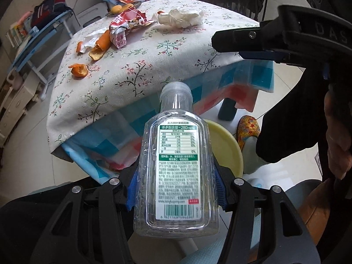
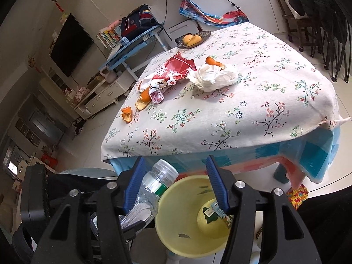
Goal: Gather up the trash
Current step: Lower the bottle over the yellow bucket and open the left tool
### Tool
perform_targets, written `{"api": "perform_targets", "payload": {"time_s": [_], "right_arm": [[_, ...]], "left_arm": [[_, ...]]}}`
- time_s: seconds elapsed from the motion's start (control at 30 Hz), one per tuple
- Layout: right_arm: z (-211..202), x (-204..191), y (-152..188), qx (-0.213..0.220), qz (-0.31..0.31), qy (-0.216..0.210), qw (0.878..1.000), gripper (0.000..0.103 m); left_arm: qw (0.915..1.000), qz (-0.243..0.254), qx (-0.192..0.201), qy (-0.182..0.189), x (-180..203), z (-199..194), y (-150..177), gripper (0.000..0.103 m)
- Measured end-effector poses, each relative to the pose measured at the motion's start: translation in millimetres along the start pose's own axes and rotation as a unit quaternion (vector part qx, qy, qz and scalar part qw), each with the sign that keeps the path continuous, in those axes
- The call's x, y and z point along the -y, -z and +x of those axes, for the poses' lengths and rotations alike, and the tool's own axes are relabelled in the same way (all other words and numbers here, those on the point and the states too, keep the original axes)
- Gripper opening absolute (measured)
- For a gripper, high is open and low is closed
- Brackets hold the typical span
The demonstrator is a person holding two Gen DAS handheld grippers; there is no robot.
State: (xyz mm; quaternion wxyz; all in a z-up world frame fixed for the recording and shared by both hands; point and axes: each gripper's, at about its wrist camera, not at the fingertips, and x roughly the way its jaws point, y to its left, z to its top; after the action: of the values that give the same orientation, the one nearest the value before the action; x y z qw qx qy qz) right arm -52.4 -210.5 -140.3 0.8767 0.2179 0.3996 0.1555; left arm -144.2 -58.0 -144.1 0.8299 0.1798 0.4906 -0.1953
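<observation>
Now, left gripper (image 1: pixel 176 189): my jaws clamp the clear plastic bottle with green label (image 1: pixel 176 165), held over the yellow plastic bin (image 2: pixel 187 215) for dropping.
Right gripper (image 2: pixel 176 184): jaws wide, empty, hovering above the bin.
Table (image 2: pixel 220 118): orange peels (image 2: pixel 127 114), red wrapper (image 2: pixel 173 70), white tissue (image 2: pixel 211 77) left for collecting.

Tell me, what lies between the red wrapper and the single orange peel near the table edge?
In the right wrist view, two more peel pieces lie between the red wrapper and the single orange peel.

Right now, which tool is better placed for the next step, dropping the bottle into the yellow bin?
Left. The left tool is already shut on the plastic bottle, with the yellow bin just beside and below it. The right tool is open and empty above the bin.
</observation>
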Motion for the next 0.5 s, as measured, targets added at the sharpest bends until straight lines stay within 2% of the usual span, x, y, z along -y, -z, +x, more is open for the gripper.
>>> {"api": "perform_targets", "payload": {"time_s": [0.3,0.5], "right_arm": [[0,2,1,0.000,0.001,0.002,1.000,0.058],[0,1,1,-0.001,0.001,0.002,1.000,0.058]], "left_arm": [[1.0000,-0.006,0.004,-0.002,-5,-1,-4,0.057],[0.9973,-0.051,0.049,-0.021,-23,-15,-10,0.058]]}}
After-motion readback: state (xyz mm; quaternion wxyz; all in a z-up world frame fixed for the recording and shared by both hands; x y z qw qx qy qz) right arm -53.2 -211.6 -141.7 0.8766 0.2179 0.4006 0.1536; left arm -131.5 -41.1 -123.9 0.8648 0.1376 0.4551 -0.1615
